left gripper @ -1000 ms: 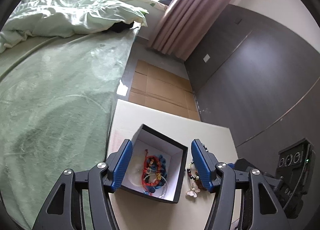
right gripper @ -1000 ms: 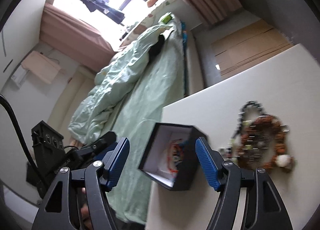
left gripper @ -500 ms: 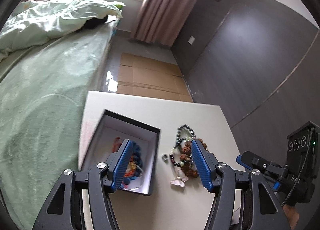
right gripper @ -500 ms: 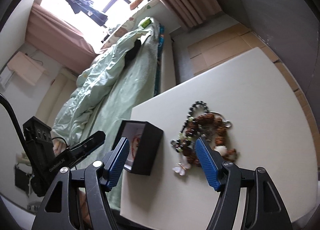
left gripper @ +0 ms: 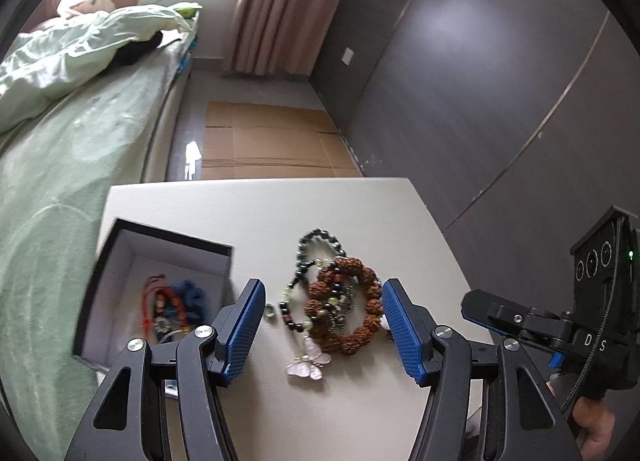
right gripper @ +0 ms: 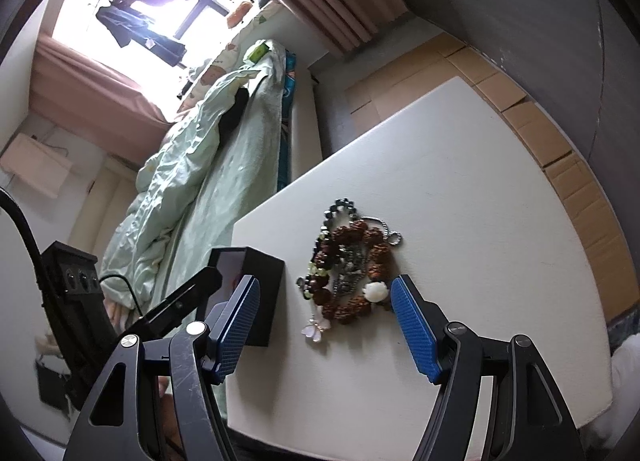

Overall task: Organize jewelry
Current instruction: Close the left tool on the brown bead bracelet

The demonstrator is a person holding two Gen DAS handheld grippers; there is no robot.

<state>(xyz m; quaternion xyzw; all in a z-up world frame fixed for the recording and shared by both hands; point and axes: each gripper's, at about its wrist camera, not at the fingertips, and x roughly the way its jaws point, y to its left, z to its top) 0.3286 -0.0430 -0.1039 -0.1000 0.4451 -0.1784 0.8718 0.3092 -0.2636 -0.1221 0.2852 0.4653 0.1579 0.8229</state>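
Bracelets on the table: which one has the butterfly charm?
The dark-bead bracelet with pale green spacers, on the side of the pile toward the black box; its butterfly charm hangs nearest the camera. The brown rudraksha bracelet has none.

You see matt black card on the box (left gripper: 168,245), with a smooth white lining. The brown bracelet (left gripper: 352,305) has rough, knobbly beads; the dark beads (left gripper: 320,235) look glossy. Your table (left gripper: 280,205) is smooth, matt off-white.
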